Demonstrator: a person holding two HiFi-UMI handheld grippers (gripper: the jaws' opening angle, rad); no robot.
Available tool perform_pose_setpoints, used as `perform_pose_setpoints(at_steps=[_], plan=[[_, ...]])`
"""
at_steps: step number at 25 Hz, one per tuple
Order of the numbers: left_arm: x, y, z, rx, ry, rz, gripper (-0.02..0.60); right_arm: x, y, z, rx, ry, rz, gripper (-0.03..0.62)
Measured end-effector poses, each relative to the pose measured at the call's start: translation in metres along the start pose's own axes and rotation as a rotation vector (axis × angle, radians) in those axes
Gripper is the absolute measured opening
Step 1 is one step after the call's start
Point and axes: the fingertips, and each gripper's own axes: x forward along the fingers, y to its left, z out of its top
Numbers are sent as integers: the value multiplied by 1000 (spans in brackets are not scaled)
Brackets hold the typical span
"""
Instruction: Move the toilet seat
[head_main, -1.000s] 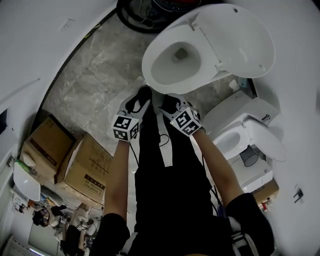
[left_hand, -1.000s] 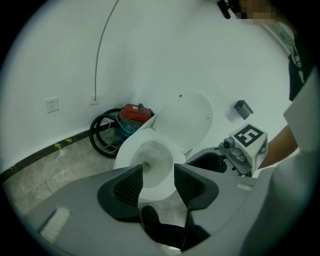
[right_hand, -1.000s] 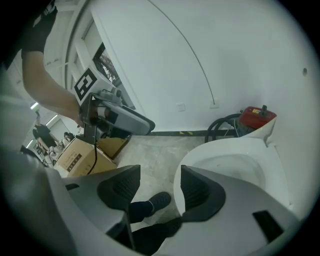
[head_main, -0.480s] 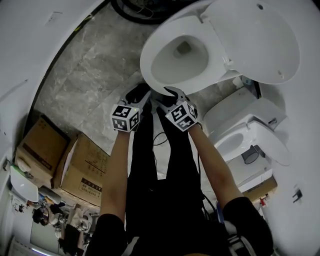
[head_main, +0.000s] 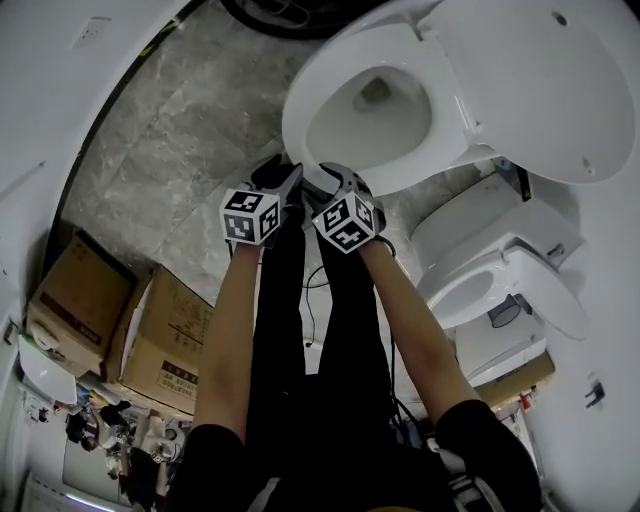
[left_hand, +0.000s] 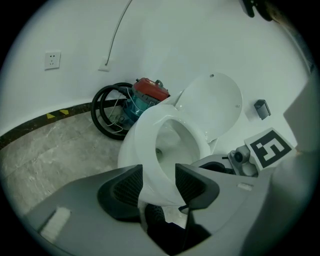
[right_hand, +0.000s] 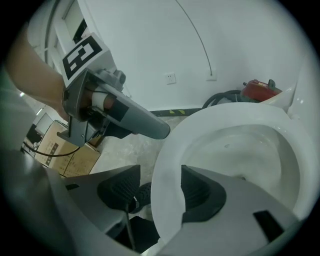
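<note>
A white toilet (head_main: 300, 130) stands ahead with its lid (head_main: 540, 80) raised and its seat ring (head_main: 440, 110) lying on the bowl. Both grippers hover side by side at the ring's front edge. My left gripper (head_main: 285, 188) has its jaws opening. In the left gripper view (left_hand: 159, 175) the front rim (left_hand: 150, 165) shows between the pads without being pressed. My right gripper (head_main: 335, 182) straddles the rim (right_hand: 167, 180). Its right pad (right_hand: 197, 192) sits inside the bowl, and its left pad (right_hand: 122, 187) stands clear of the rim.
A second toilet (head_main: 490, 285) stands close on the right. Cardboard boxes (head_main: 160, 330) are stacked at the left. A black hose coil with a red machine (left_hand: 145, 97) sits against the wall behind the bowl. The person's legs and shoes are directly below the grippers.
Both grippers have moved forward to the toilet's front rim and drawn closer together. The toilet now sits nearer in the head view.
</note>
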Motion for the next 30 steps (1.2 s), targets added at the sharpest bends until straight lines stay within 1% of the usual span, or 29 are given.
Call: perform_pose_setpoints(at_steps=[7, 13, 18, 21, 24, 30], plan=[[19, 19, 1, -46, 19, -8, 209, 22, -8, -7, -15, 59, -54, 259], [28, 22, -2, -80, 48, -30, 213, 38, -10, -12, -12, 122, -55, 264], [31, 26, -11, -154, 49, -39, 212, 40, -10, -15, -53, 147, -80, 239], [32, 27, -13, -154, 62, -45, 208, 41, -9, -16, -63, 159, -76, 230], [31, 25, -10, -153, 61, -59, 186, 39, -9, -15, -62, 155, -66, 229], [32, 18, -6, -160, 64, -89, 179, 32, -5, -10, -57, 144, -51, 224]])
